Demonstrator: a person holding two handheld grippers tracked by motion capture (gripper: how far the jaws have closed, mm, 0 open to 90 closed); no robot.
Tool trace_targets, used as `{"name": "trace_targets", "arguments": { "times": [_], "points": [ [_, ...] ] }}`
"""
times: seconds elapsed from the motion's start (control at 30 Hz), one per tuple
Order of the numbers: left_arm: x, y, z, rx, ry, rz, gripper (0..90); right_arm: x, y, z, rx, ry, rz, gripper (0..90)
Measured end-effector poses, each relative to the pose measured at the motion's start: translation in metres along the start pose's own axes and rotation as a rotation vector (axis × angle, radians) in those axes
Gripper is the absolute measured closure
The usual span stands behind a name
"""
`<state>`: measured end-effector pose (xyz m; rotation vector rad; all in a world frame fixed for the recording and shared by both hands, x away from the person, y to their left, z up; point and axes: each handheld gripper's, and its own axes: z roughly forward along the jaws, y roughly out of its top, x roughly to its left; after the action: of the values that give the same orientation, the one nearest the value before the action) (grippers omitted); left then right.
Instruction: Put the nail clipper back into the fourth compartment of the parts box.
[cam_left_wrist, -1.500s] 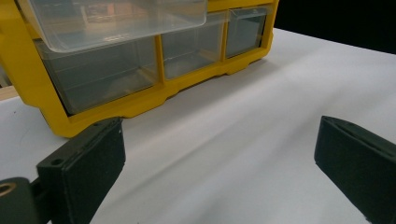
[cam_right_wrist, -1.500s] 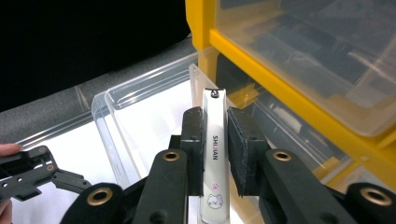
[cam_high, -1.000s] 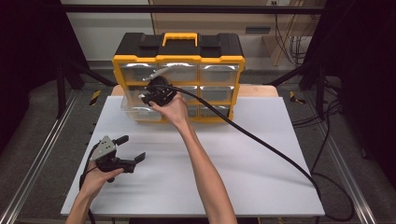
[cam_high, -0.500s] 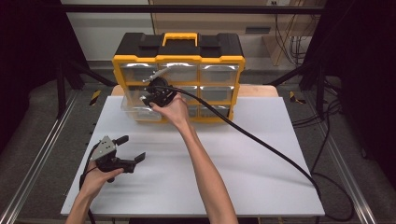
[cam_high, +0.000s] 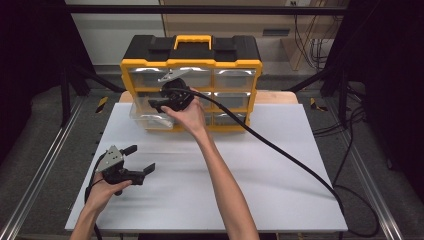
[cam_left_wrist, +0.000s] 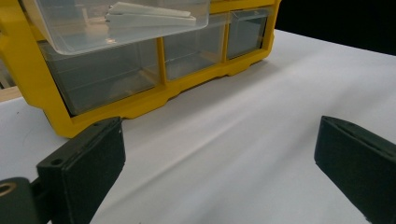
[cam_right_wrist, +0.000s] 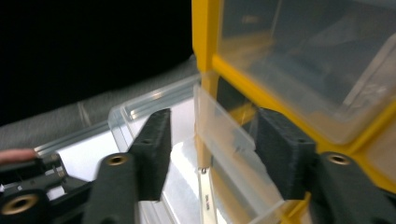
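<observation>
A yellow organizer (cam_high: 200, 55) with clear drawers stands at the back of the white table. One clear drawer (cam_high: 145, 114) in its left column is pulled out, with a white piece (cam_left_wrist: 149, 14) lying in it. My right gripper (cam_high: 154, 105) is at this drawer. Its jaws have just been opening and now stand apart around the drawer's clear front lip (cam_right_wrist: 224, 130), no longer clamping it. My left gripper (cam_high: 141, 159) rests open near the table's front left, holding nothing, and points toward the organizer (cam_left_wrist: 140, 105).
A thick black cable (cam_high: 280, 150) runs from the right gripper across the table and off its right front corner. The white table (cam_high: 260, 190) stretches between the organizer and the front edge. Metal rails flank the table on both sides.
The right gripper's jaws have parted a little at the drawer front. Both hands stay where they were, and the drawer stays pulled out.
</observation>
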<state>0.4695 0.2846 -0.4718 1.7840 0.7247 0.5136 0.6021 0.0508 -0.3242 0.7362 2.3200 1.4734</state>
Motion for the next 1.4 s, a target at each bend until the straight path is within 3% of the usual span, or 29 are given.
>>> {"name": "trace_targets", "arguments": {
  "times": [0.17, 0.2, 0.27, 0.37, 0.67, 1.4],
  "points": [
    [0.000, 0.000, 0.000, -0.003, -0.002, 0.000, 1.9, 0.000, 0.003, -0.018, -0.097, -0.003, 0.008, 27.7],
    [0.000, 0.000, 0.000, -0.004, -0.002, 0.000, 1.9, 0.001, 0.003, -0.023, -0.109, -0.022, 0.008, 20.1],
    [-0.001, 0.001, -0.001, -0.006, -0.004, 0.001, 1.8, 0.002, 0.003, -0.028, -0.103, -0.061, 0.003, 10.9],
    [-0.001, 0.001, -0.001, -0.007, -0.002, 0.002, 1.9, 0.003, 0.001, -0.038, -0.106, -0.069, 0.010, 7.8],
    [-0.001, 0.001, -0.001, -0.010, -0.004, -0.001, 1.9, 0.004, -0.012, -0.069, -0.169, -0.076, 0.040, 4.1],
    [-0.002, 0.002, -0.001, -0.011, -0.007, -0.001, 1.9, -0.010, -0.064, -0.132, -0.235, -0.143, 0.085, 1.3]
  ]
}}
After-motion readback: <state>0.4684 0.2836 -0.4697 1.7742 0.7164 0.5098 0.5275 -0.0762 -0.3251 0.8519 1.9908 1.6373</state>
